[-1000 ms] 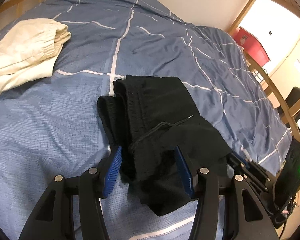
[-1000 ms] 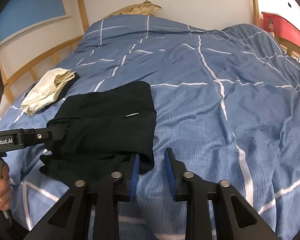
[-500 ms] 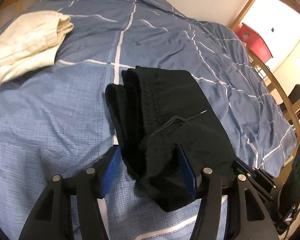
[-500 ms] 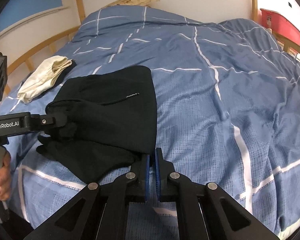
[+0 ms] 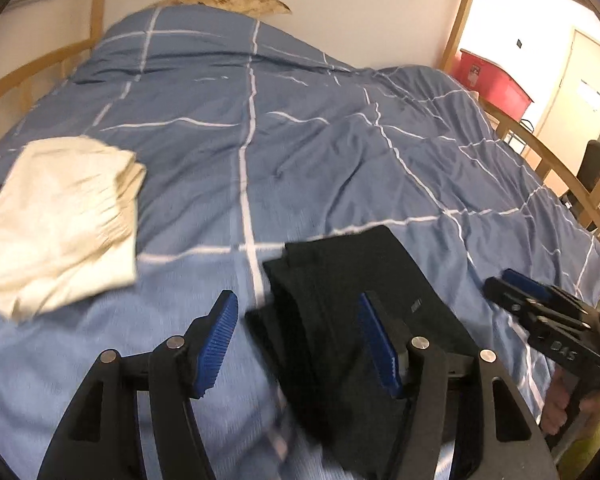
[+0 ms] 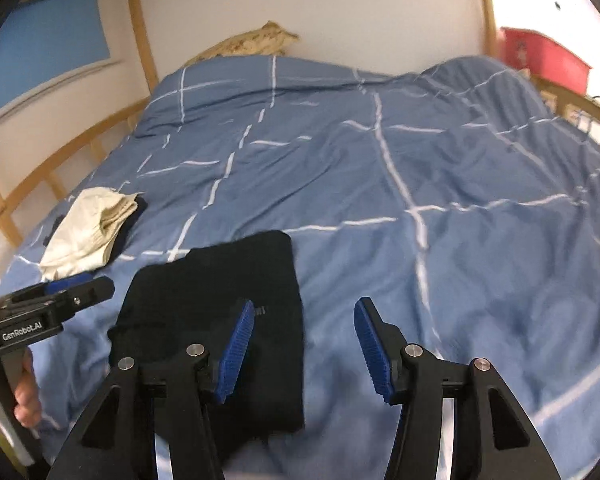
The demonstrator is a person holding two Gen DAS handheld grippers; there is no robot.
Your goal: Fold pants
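Fingers of both grippers, left [image 5: 298, 344] and right [image 6: 304, 350], stand apart, just opened, gripping nothing. Black pants [image 6: 228, 300] lie folded on the bed [image 6: 420, 168], near edge, beside the cream garment [image 6: 88, 236]. Long axis runs from the near edge toward the pillow [image 6: 256, 40], slightly skewed. Risk: left fingers [image 5: 374, 340] hang just over the cloth; a snag could pull the top layer and undo the fold.

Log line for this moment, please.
folded black fabric pants on blue quilt | left gripper open | right gripper just opened, empty
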